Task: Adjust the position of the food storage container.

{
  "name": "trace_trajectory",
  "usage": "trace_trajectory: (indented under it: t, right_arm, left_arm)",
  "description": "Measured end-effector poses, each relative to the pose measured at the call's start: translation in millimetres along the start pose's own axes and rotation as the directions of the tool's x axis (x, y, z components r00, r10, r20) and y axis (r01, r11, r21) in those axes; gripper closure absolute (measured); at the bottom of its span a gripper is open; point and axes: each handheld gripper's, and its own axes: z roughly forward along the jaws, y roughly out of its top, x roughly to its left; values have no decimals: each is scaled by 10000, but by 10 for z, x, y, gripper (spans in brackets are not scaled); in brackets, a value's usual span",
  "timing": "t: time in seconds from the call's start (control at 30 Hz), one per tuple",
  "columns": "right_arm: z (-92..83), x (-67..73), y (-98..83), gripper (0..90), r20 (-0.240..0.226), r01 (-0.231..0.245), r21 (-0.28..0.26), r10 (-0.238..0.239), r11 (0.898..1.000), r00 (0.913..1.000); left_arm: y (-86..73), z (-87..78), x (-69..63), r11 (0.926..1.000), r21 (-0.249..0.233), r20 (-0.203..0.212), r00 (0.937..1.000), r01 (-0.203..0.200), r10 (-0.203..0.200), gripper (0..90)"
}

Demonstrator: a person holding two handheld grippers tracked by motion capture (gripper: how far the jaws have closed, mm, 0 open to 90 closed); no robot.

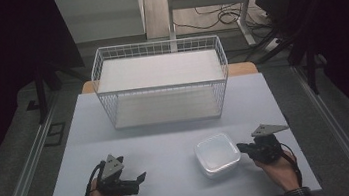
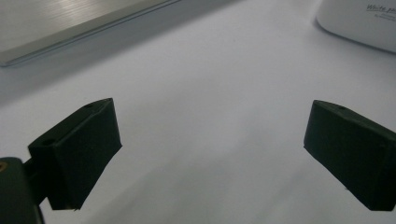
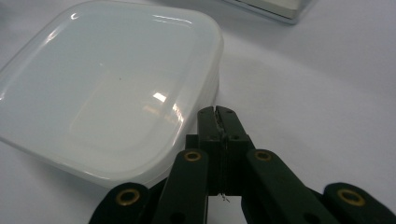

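Jaws first: we saw the right gripper pressed fully together with nothing between its pads, its tips just beside the near edge of the container, while the left gripper stood wide apart over bare tabletop, holding nothing.

Going from largest down, we noted the pale table spanning the high view, then the white wire basket standing at its far side, well apart from both hands. Next came the white lidded plastic container, square with rounded corners, lying flat on the table's near right part. In the right gripper view its glossy lid lay level and closed. We saw the left gripper resting near the table's front left, apart from the container.
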Motion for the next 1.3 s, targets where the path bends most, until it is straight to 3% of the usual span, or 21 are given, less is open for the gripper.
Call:
trace_trajectory:
  t: [0.23,0.67,0.9,1.0,1.17,1.23,1.3]
  right_arm:
    - [139,256,78,889,-736,245,90,-237,9997,9970]
    - [339,726,156,887,-1817,782,272,-720,9966,9807]
    - [430,869,188,874,-1741,1048,224,-993,9942,9797]
    - [397,858,186,856,-1406,1106,54,-1088,9938,9841]
    - [261,763,145,668,-737,792,-577,-833,9952,9938]
    - [231,741,119,560,-588,807,-734,-851,9940,9946]
    - [218,718,88,394,-456,953,-820,-993,9921,9940]
  left_arm:
    - [14,19,-24,9999,160,68,10000,24,-25,39]
    - [14,-6,-2,9997,214,-21,9999,112,-111,44]
    - [11,-22,-1,9996,289,-99,9999,-56,59,46]
    - [11,-39,7,9997,237,-39,10000,-15,16,45]
    - [10,-59,25,9998,160,21,10000,73,-73,46]
    - [9,-61,26,9999,153,9,10000,65,-65,46]
    - [6,-61,27,9999,169,-15,10000,29,-29,45]
